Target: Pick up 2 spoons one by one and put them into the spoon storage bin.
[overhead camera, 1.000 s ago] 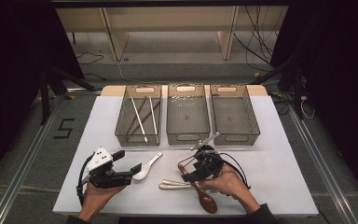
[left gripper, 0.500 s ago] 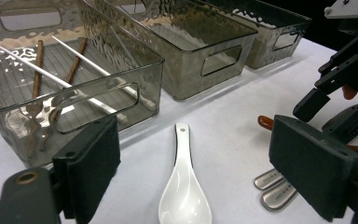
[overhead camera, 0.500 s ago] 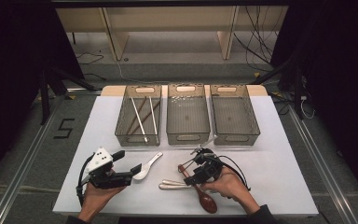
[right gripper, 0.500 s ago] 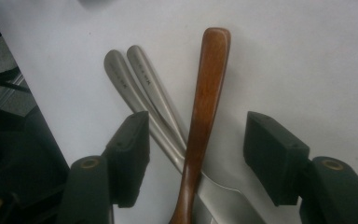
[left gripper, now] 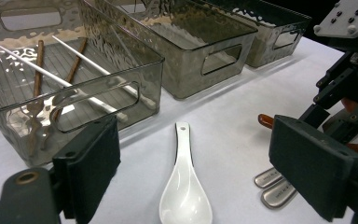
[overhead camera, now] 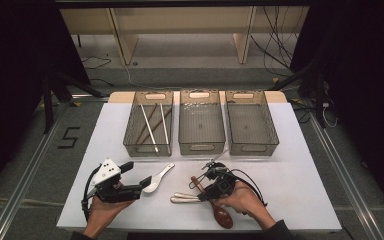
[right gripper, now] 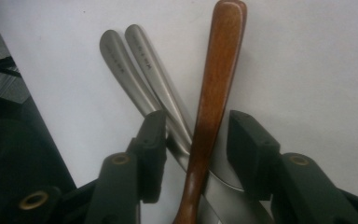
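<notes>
High view: a black "5" (overhead camera: 70,137) taped on the floor left of the white tabletop (overhead camera: 290,165). Three clear bins in a row at the far edge; left bin (overhead camera: 148,123) with white and brown chopsticks (overhead camera: 150,127) inside, middle bin (overhead camera: 201,121) and right bin (overhead camera: 251,121) beside it. Left claw (overhead camera: 139,186) held low at the near left, jaws apart, nothing between them, a white ceramic spoon (overhead camera: 158,178) just beyond its tips. Right claw (overhead camera: 200,192) at the near centre, over a wooden spoon (overhead camera: 219,212) lying across two metal handles (overhead camera: 182,198).

Left gripper view: white ceramic spoon (left gripper: 184,186) flat on the tabletop between the spread jaws, untouched. Engraved lettering on the ends of the two metal handles (left gripper: 275,185), too small to read. Left bin (left gripper: 70,88) close ahead.

Right gripper view: faint engraved writing on both metal handles (right gripper: 142,70), unreadable. Wooden spoon (right gripper: 214,93) handle crossing over them, standing between the jaws. Jaws just been closing, gaps left on both sides of the wood, the left pad hard by the metal handles; no grip yet.
</notes>
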The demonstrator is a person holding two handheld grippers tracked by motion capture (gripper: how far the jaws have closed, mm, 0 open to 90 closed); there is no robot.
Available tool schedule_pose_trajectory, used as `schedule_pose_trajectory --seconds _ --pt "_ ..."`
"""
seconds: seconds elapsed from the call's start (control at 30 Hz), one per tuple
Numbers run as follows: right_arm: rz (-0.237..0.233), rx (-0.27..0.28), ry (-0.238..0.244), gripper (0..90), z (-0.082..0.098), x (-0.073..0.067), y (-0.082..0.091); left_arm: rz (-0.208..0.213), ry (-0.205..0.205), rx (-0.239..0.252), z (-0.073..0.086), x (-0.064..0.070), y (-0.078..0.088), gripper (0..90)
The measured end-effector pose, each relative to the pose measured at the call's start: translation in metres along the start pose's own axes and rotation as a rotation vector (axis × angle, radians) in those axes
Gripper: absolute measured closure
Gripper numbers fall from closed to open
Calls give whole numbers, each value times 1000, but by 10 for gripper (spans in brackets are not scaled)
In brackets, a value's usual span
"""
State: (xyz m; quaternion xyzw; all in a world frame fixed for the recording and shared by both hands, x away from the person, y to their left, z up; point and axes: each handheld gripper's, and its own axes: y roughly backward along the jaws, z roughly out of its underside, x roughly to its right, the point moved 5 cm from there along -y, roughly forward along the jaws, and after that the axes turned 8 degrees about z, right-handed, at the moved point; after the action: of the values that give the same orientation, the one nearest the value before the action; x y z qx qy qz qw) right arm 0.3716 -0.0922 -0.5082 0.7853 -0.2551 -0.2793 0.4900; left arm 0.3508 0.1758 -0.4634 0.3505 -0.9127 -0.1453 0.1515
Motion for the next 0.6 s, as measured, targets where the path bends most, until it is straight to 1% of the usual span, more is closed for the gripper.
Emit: schedule_pose_trajectory --seconds 0.13,0.37,0.4,0.5,0.57,0.6 --pt "-21 5 -5 644 0 -2 0 2 -1 0 0 0 0 159" --pt "-36 14 16 748 0 -5 1 2 -2 -2 0 0 0 159" --pt "-31 21 11 762 -1 -5 1 2 0 0 0 0 0 159" --pt "-25 30 16 798 -1 -6 3 2 0 -1 0 0 0 159" --pt "-20 40 20 840 -2 -6 3 2 0 -3 0 0 0 159" --pt "-17 39 20 842 -2 -6 4 3 2 -2 0 0 0 159"
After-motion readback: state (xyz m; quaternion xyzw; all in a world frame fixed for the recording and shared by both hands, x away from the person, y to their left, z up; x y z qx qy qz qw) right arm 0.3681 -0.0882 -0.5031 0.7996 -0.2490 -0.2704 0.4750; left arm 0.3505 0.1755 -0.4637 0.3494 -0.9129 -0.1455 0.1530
